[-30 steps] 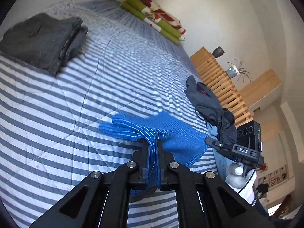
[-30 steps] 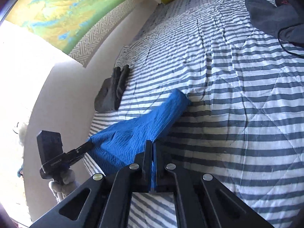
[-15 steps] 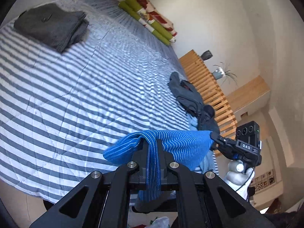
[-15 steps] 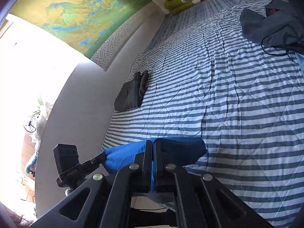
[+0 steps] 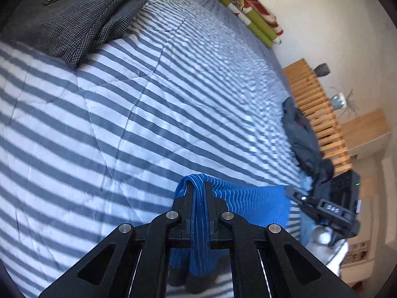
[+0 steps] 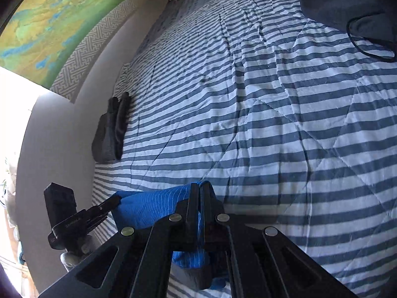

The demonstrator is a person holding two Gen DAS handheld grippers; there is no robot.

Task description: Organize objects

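A blue striped cloth (image 5: pixel 248 198) hangs stretched between my two grippers above the near edge of the striped bed (image 5: pixel 148 111). My left gripper (image 5: pixel 199 188) is shut on one end of it, and the fabric droops down between its fingers. My right gripper (image 6: pixel 199 191) is shut on the other end of the cloth (image 6: pixel 146 208). Each gripper shows in the other's view: the right one at the lower right of the left wrist view (image 5: pixel 292 193), the left one at the lower left of the right wrist view (image 6: pixel 111 203).
A folded dark grey garment (image 5: pixel 69 17) lies at the bed's far left, also in the right wrist view (image 6: pixel 109 134). A heap of dark clothes (image 5: pixel 302 139) with a cord lies at the bed's right edge beside a wooden slatted rail (image 5: pixel 320 119). Green and red pillows (image 5: pixel 248 7) lie at the head.
Both grippers lifted the blue cloth off the bed, pulled it back to the near edge, then came lower and closer to the bed again. The cloth stays taut between them.
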